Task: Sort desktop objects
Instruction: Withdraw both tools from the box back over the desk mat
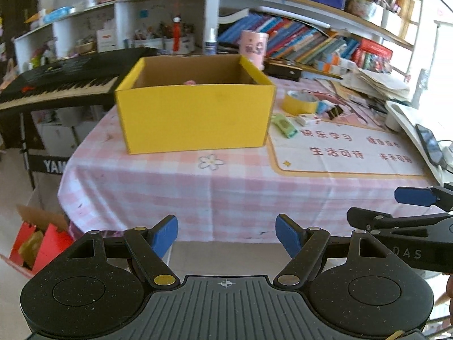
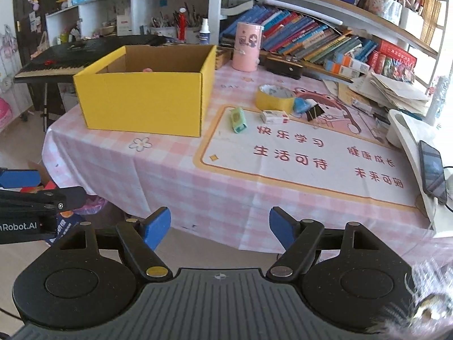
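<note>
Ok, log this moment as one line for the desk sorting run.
left gripper: open, empty | right gripper: open, empty | yellow box: on table | tape roll, green item, binder clip: unsorted on mat

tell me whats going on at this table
A person holds a gripper in each hand, tidying small desk items into a yellow box. Right now both the left gripper and the right gripper are open and empty, hovering off the near table edge. Something pink already sits in the box. A tape roll, green eraser, small white box and binder clip lie on the mat.
</note>
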### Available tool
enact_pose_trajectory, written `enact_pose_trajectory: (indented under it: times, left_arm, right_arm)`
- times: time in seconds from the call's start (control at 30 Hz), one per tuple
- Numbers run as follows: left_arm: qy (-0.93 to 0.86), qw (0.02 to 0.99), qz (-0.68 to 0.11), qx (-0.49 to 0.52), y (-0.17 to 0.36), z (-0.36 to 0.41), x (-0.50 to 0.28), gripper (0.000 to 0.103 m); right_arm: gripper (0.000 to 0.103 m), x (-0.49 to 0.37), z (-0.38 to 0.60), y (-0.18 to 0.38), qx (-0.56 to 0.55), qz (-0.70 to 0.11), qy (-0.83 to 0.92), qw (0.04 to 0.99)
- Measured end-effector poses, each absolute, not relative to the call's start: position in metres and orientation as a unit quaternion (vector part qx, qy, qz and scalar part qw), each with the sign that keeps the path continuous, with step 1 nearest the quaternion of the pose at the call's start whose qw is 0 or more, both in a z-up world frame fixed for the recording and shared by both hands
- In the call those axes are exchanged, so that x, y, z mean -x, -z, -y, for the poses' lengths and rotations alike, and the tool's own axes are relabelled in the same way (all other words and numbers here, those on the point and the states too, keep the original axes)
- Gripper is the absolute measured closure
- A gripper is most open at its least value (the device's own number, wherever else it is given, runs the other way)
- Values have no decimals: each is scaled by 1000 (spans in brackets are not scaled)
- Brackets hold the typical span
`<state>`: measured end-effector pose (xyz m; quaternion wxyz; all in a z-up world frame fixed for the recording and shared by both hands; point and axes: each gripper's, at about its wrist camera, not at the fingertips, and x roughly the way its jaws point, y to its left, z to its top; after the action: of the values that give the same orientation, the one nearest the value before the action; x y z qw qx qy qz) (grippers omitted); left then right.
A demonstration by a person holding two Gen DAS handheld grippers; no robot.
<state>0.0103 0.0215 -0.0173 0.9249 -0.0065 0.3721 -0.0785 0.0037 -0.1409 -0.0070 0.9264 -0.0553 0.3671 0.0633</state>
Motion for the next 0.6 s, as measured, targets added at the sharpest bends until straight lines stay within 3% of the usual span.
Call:
enact_pose_trajectory:
  times: [0.6]
  left_arm:
    - [144,905,-399,-17,29,41,-58,25]
  right_arm:
    - [27,-26,194,18,32,-392,-12,920]
